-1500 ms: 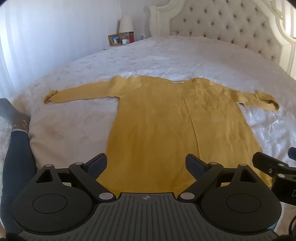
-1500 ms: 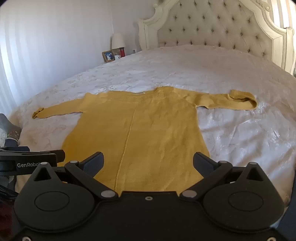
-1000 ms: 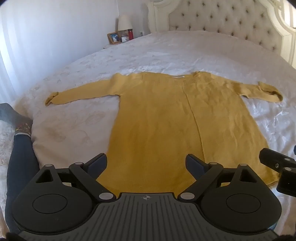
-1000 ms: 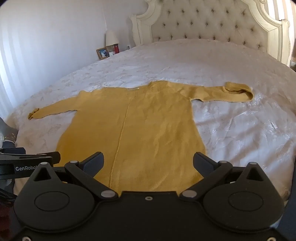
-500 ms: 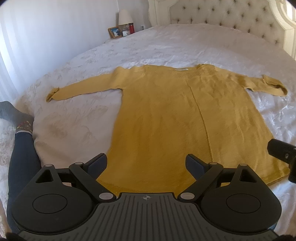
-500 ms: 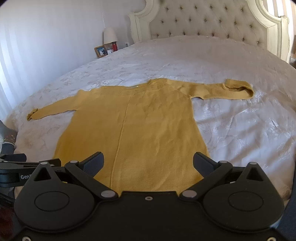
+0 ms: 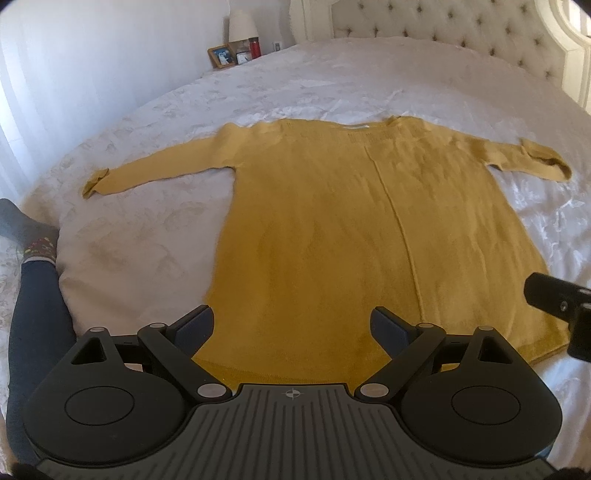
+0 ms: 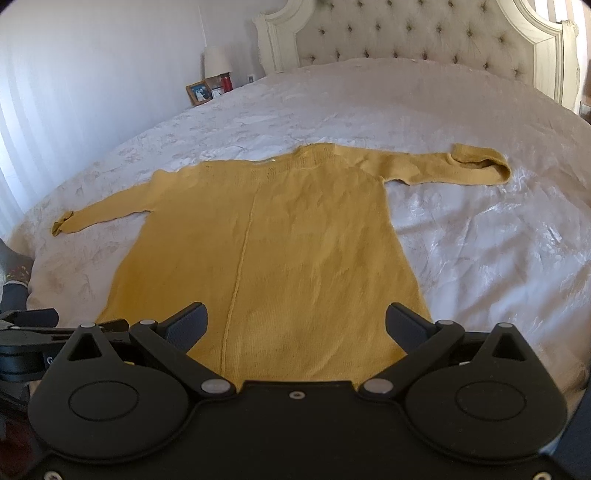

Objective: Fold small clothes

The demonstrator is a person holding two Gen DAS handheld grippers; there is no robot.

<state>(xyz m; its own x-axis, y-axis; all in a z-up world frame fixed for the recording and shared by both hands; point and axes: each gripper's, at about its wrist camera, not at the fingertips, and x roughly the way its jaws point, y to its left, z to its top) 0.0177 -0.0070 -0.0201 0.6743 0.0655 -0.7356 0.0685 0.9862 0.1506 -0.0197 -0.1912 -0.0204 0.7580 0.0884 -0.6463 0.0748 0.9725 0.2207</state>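
Note:
A mustard-yellow knit sweater [image 7: 332, 236] [image 8: 269, 240] lies flat on the white bedspread, both sleeves spread out sideways and its hem toward me. Its left cuff [image 7: 94, 184] and right cuff [image 8: 480, 162] are folded over. My left gripper [image 7: 291, 325] hovers open above the hem's left half, with nothing between its fingers. My right gripper [image 8: 295, 321] hovers open above the hem's right half, also empty. Part of the right gripper [image 7: 554, 299] shows at the left wrist view's right edge.
The bed [image 8: 480, 258] has a tufted headboard [image 8: 424, 33] at the far end. A nightstand at the back left holds a lamp [image 7: 242, 24], a picture frame [image 7: 221, 56] and a red object. A person's dark-clad leg with a patterned sock [image 7: 35, 251] rests at the bed's left edge.
Both grippers have risen and tilted downward a little, so the sweater sits lower and larger in both views. Both stay open and the sweater has not moved.

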